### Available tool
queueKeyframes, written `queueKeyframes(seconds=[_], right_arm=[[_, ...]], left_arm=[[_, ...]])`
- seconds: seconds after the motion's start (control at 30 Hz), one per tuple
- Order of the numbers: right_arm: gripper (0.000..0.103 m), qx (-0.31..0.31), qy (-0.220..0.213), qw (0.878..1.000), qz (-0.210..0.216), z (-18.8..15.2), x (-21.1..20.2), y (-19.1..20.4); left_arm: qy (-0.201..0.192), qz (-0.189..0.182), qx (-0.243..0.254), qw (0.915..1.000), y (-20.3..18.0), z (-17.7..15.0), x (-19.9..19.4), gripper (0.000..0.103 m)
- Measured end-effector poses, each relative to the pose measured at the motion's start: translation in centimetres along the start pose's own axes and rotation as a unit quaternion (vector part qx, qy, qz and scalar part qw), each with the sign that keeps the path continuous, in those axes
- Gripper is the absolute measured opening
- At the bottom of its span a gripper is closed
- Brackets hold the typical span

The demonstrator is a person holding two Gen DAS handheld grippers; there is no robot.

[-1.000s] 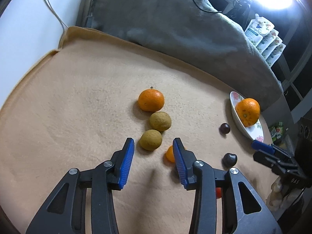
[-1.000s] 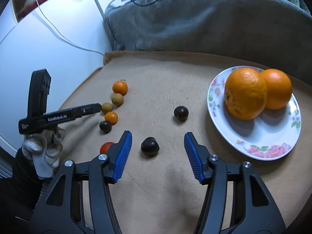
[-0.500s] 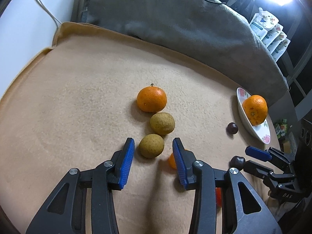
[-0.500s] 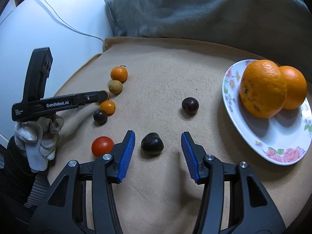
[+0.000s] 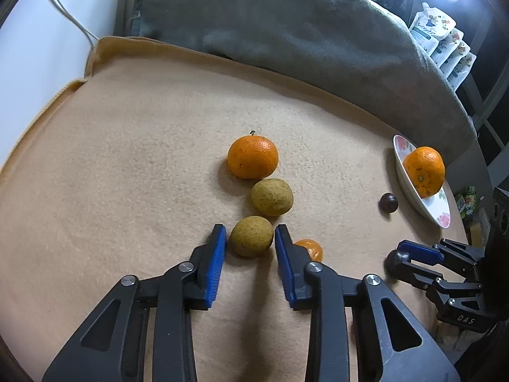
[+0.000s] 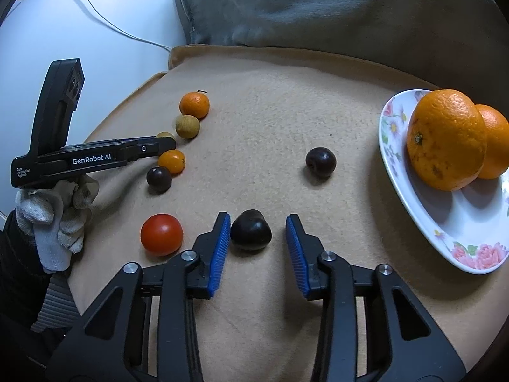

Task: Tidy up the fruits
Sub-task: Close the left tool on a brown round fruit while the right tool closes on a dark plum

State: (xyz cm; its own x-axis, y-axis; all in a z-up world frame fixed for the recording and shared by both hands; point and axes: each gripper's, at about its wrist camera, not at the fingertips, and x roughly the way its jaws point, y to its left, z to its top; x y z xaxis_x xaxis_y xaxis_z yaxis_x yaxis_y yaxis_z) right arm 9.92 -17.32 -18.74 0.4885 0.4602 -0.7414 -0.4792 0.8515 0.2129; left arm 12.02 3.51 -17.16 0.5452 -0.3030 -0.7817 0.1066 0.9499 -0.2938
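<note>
My left gripper [image 5: 250,238] is open, its blue pads on either side of a brownish-green round fruit [image 5: 251,236], with small gaps. Beyond it lie a second brownish-green fruit [image 5: 272,196] and a mandarin [image 5: 253,157]; a small orange fruit [image 5: 310,249] sits just right of the right pad. My right gripper [image 6: 257,227] is open around a dark plum [image 6: 251,234], not touching it. A red tomato [image 6: 162,234], a dark round fruit [image 6: 320,161] and another [image 6: 158,179] lie nearby. A floral plate [image 6: 445,238] holds two oranges [image 6: 447,144].
The fruits lie on a tan blanket [image 5: 127,159] with a raised edge at the left. A grey cushion [image 5: 286,31] lies behind it. White wall and cable are at far left. Packets [image 5: 442,38] stand at the far right.
My left gripper has moved forward so the nearest brownish-green fruit now sits between its pads. My right gripper has advanced and narrowed around the dark plum.
</note>
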Motion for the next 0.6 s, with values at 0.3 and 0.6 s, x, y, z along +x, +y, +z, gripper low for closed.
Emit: queueKeyframes(seconds=[0.3, 0.6], right_arm=[[0.027, -0.006, -0.001, 1.000, 0.000, -0.1, 0.0, 0.5], [0.026, 0.015, -0.030, 0.999, -0.003, -0.6, -2.7, -0.5]], left_arm=[[-0.004, -0.002, -0.005, 1.0000, 0.0, -0.1, -0.3, 0.026], [-0.014, -0.012, -0.006, 0.9998, -0.5, -0.4, -1.8, 0.026]])
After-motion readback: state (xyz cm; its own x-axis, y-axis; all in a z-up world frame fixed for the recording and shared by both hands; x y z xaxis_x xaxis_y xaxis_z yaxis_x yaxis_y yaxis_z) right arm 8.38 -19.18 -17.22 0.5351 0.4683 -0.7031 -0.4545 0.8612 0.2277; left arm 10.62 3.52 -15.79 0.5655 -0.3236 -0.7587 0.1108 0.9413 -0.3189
